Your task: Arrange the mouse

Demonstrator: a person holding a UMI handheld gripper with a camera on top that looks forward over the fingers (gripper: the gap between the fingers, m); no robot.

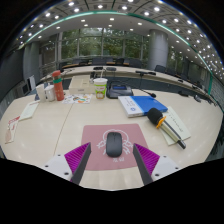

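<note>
A: Where is the mouse right now?

B: The dark computer mouse (113, 146) lies on a pink mouse pad (92, 134), roughly in the middle of it, its long axis pointing away from the camera. The pad itself lies flat on the pale tabletop (45, 140).

A: And the jaws?

B: The gripper (112, 158) is spread wide. Its two fingers, each with a magenta pad (76, 156), stand at either side of the mouse with a clear gap on both sides, so nothing is held. The mouse rests on the mouse pad between them, just ahead of the fingertips.

A: What else sits around the mouse?

B: Beyond the mouse and to its right lies a blue notebook or folder (143, 105), with white sheets of paper (176, 124) beside it. A tool with a yellow and black handle (159, 120) lies on those papers, right of the mouse. Further back, beyond the mouse, stands a clear cup with a green tint (100, 88). Far back to the left of the mouse is a cluster of small containers, one a bottle with a red-orange label (58, 88). To the left of the mouse, loose papers (23, 113) lie on the tabletop.

A: Anything behind the tabletop?

B: More desks, and large windows under a ceiling dotted with round lights.
</note>
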